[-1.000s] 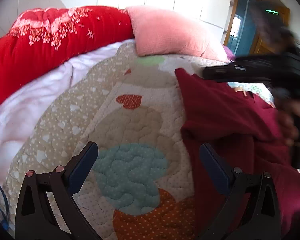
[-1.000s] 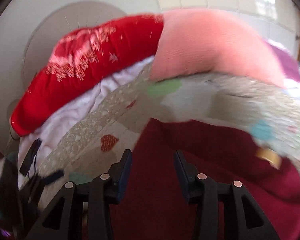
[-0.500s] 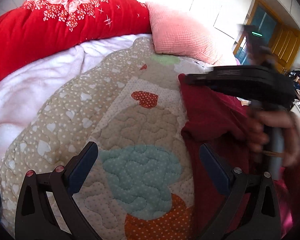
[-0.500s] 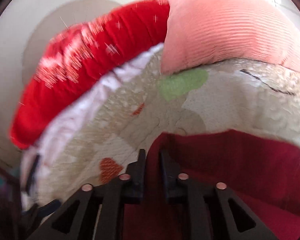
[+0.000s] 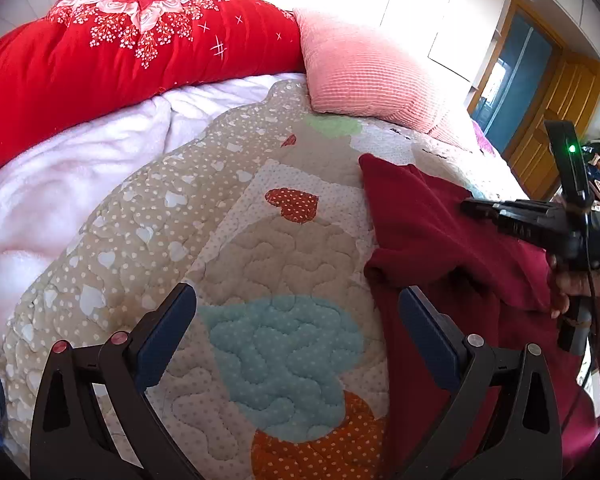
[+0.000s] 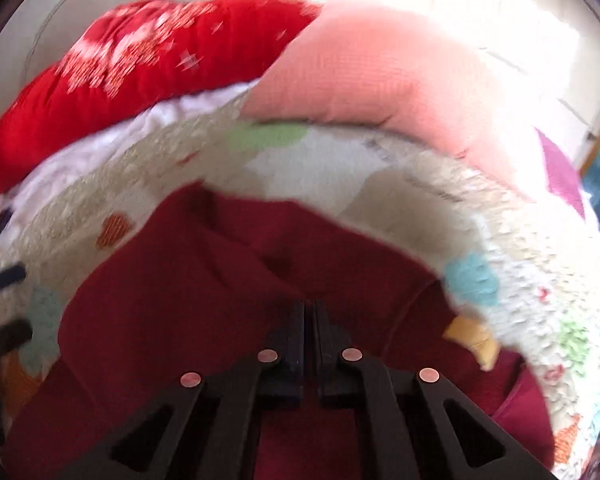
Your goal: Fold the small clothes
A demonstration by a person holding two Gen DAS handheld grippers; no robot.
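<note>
Right now my left gripper (image 5: 296,312) hangs spread wide over the quilt (image 5: 260,248), holding nothing. Only its view shows my right gripper (image 5: 470,205) side-on above the maroon garment (image 5: 428,216); the right wrist view shows those fingers (image 6: 296,332) pinched on that cloth.

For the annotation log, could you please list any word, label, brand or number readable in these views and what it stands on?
None can be read.
Patchwork quilted bedspread: a dark stitched mark near the pink ribbed pillow, too small and blurred to read.
Right tool: only a green indicator light, no lettering.
Dark red garment: no label visible.
</note>
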